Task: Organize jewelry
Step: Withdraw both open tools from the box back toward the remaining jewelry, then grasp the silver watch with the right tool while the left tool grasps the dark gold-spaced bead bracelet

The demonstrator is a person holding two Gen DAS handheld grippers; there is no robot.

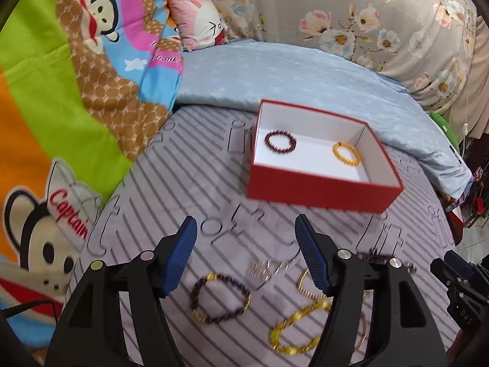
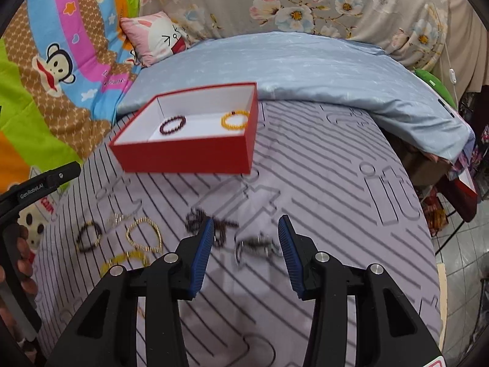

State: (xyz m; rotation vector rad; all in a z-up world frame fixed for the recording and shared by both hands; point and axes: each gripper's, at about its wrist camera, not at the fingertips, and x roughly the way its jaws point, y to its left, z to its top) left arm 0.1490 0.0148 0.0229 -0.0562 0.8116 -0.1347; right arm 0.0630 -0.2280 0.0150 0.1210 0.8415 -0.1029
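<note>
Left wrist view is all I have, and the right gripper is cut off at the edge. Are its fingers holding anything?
Observer: No. The right gripper has its fingers apart, with nothing between them.
Operator: What lies in front of it?
Observer: A dark tangled piece beside one finger, and a blurred silvery piece on the striped sheet.
Operator: Anything at that view's left edge?
Observer: A hand wrapped around a black handle.
</note>
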